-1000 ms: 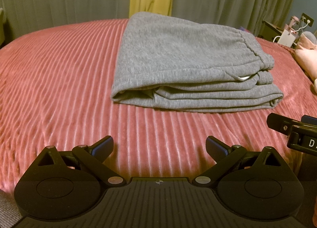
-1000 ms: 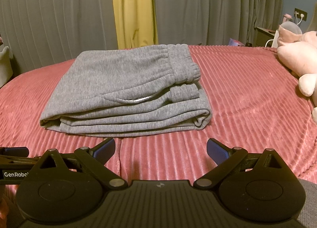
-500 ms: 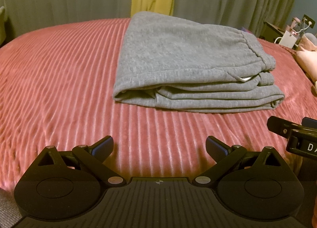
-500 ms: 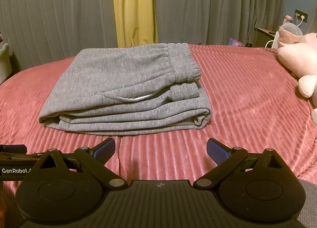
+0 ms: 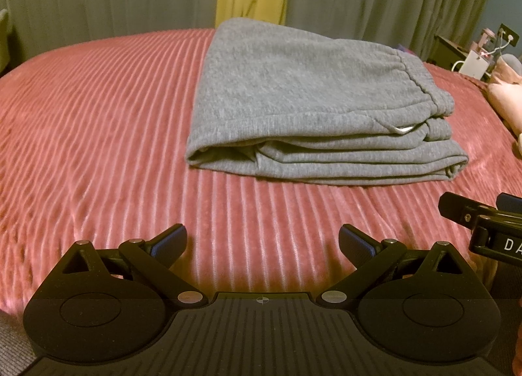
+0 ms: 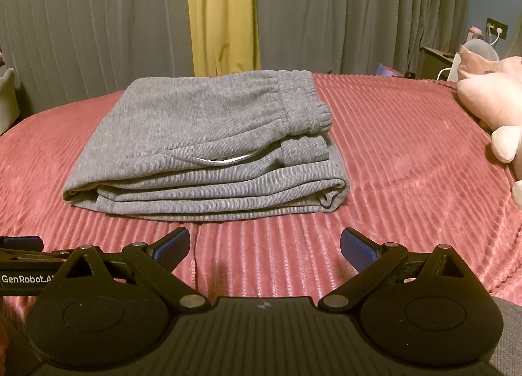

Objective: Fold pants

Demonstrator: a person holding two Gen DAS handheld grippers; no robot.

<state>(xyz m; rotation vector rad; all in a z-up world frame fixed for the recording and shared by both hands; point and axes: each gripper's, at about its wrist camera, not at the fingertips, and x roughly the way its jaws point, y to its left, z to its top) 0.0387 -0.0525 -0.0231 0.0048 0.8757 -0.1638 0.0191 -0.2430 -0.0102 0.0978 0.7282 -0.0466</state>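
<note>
While both grippers' fingers (image 5: 169, 242) spread empty, folded grey pants (image 6: 208, 144) lie crosswise, waistband rightward.

Pants (image 6: 202, 121) matt grey fleece; bedspread (image 6: 407, 160) ribbed pink plush.

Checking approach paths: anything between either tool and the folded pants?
Nothing visible. Only bare pink bedspread lies between the open right tool, the open left tool and the grey pants. The plush toy sits off right.
</note>
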